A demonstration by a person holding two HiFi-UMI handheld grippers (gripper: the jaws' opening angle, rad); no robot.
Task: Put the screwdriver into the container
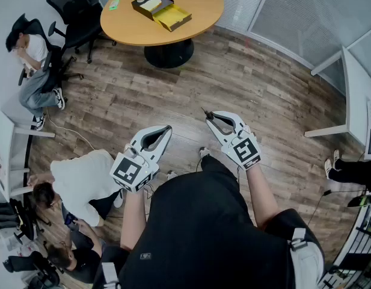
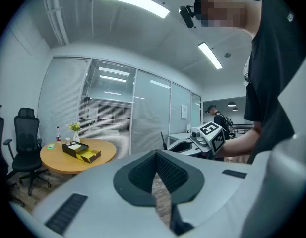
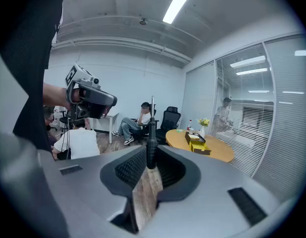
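**Screwdriver gripped, container far across the floor**

A person in a white shirt (image 1: 83, 182) crouches on the wooden floor (image 1: 245, 83) at your far left, close beside you. Keep that in mind before you step off.

Your left gripper (image 1: 168, 128) is held out in front of your waist. Its jaws are together with nothing between them, so it has no part in this step.

Your right gripper (image 1: 210, 117) is level with it, a little apart. Its jaws are clamped on the dark handle of the screwdriver (image 3: 151, 133). The thin shaft stands up past the jaw tips and points away from you.

The carry looks to be the step in hand. The tool is picked up and the drop has not begun.

The round bench (image 1: 194, 5) is well ahead of you across bare floor. In the right gripper view it lies to the right of the shaft. The container (image 1: 153, 6), a dark open box with a yellow tray beside it, sits on that bench.

- Walk to the bench with the grip firm.
- Bring the right gripper over the box.
- Tilt the shaft down so the tool lies inside the walls.
- Only then part the jaws.

Which compartment suits the tool cannot be judged from this far off.
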